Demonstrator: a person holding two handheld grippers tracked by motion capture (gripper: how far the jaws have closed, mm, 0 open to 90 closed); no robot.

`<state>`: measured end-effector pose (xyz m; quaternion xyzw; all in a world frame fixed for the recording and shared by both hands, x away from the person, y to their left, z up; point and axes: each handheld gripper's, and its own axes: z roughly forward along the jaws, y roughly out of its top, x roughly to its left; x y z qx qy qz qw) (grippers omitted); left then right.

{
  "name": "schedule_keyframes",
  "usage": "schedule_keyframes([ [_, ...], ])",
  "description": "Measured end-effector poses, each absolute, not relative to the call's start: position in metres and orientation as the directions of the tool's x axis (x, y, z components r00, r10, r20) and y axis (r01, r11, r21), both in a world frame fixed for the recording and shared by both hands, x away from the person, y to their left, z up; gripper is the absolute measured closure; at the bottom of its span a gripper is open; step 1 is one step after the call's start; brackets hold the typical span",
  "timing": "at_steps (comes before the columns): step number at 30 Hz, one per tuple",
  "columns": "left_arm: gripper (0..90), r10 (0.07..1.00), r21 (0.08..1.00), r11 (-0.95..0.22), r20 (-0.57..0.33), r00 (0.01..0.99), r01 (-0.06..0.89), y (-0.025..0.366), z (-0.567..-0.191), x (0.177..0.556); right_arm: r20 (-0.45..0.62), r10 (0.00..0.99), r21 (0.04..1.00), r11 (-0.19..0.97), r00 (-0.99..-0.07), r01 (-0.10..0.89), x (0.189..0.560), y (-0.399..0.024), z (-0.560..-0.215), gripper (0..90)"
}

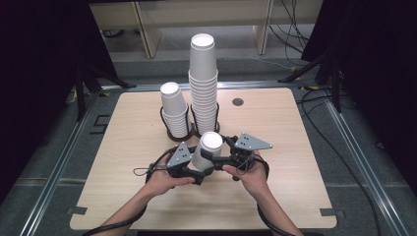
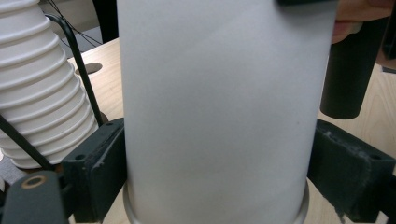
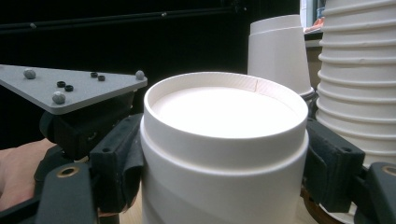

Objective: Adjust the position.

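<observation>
high view: above near table (image 1: 123, 196) edge, facing forward-down
left gripper view: close on cup (image 2: 215, 112) side
right gripper view: close on cup base
shared: cup, stacks (image 1: 203, 88)

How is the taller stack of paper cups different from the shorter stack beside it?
The taller stack holds many more cups and rises well above the shorter stack. In the high view the taller stack stands to the right, directly behind the single cup between both claws, while the shorter stack stands to the left. Both are white, upside-down cups, each standing in a dark wire holder on the table.
</observation>
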<state>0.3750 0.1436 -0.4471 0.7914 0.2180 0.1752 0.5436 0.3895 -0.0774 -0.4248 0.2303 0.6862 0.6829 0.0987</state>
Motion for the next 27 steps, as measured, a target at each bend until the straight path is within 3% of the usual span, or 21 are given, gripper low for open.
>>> schedule_keyframes([
  [17, 18.5, 0.504, 0.889, -0.440, 0.129, 0.854, 0.125, 0.1458, -0.4439, 0.3768, 0.207, 0.433, 0.975, -0.019, -0.877, 0.220, 0.3925, -0.0780, -0.4309, 21.5],
  [27, 19.8, 0.449, 0.830, -0.549, 0.192, 0.873, 0.099, 0.1464, -0.4399, 0.3795, 0.206, 0.434, 0.970, 0.026, -0.877, 0.240, 0.3924, -0.0815, -0.4343, 15.5],
])
